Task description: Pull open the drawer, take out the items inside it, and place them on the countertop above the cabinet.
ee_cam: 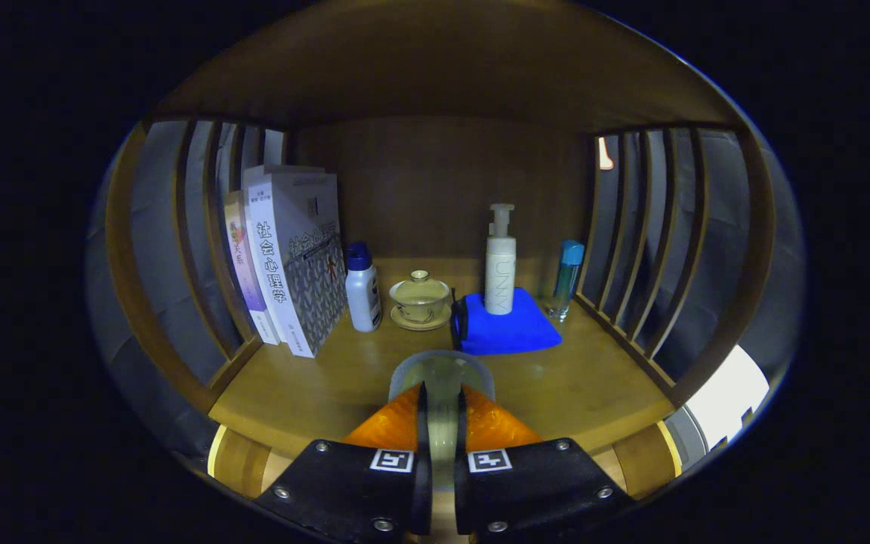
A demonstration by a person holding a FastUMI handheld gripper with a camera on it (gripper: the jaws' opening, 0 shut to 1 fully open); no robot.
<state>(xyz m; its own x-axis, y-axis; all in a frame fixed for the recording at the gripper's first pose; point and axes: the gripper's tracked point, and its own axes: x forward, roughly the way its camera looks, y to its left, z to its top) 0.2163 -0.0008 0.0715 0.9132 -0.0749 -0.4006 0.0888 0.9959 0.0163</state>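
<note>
My gripper (441, 393) is shut on a pale, translucent round item (441, 366). Its thin wall is pinched between the two fingers and its curved top rises just past the tips. What the item is I cannot tell. It hangs over the front part of the wooden countertop (329, 378), inside a shelf bay with slatted sides. Beyond the fingers a lidded tea bowl on a saucer (421, 300) stands on the countertop.
Several upright books (291, 257) lean at the left slats. A white bottle with a blue cap (362, 289) stands beside them. On a folded blue cloth (510, 325) stands a white pump bottle (500, 264), with a slim blue-capped bottle (567, 278) by the right slats.
</note>
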